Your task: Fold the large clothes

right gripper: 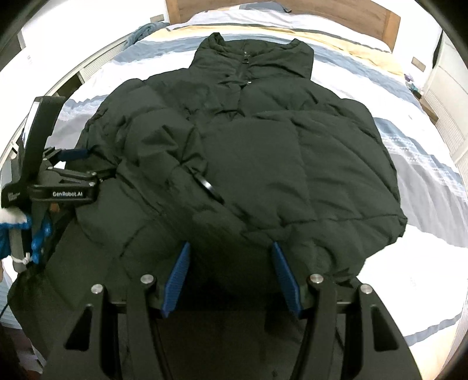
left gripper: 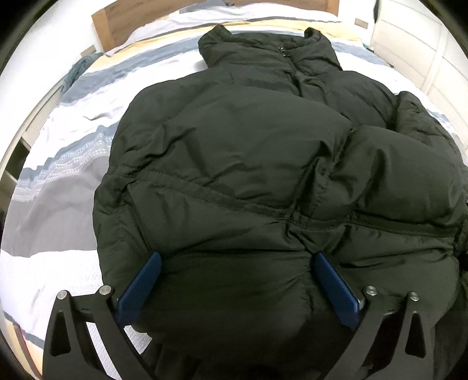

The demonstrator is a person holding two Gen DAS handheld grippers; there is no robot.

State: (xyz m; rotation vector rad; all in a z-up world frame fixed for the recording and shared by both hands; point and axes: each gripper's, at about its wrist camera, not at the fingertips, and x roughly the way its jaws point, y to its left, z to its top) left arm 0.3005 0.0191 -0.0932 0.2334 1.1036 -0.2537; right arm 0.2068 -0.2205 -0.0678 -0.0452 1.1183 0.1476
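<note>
In your left wrist view, a dark puffer jacket point(left gripper: 263, 163) lies spread face up on a bed point(left gripper: 58, 181) with a striped cover in white, grey, blue and yellow. Its collar point(left gripper: 269, 46) points away from you toward the wooden headboard point(left gripper: 102, 26), and the zipper runs down the middle. Both sleeves are folded in across the front. Your left gripper point(left gripper: 237, 260) sits at the jacket's near hem, jaws spread wide, with a thick bulge of the hem between the two blue fingers point(left gripper: 140, 289). The fingers touch the fabric on either side but are not pressed together on it.

In your right wrist view, the same jacket point(right gripper: 263, 163) fills the middle of the bed point(right gripper: 424, 181), collar point(right gripper: 254, 55) far from you, near the headboard point(right gripper: 351, 14). Your right gripper point(right gripper: 231, 257) is at the near hem, jaws wide apart, with the hem bunched between its ridged blue fingers point(right gripper: 175, 280). At the left edge you see the left gripper point(right gripper: 84, 159) from the side, reaching into the jacket's left side; its jaws look parted there too. A blue-and-white glove point(right gripper: 11, 231) shows beside its handle.
</note>
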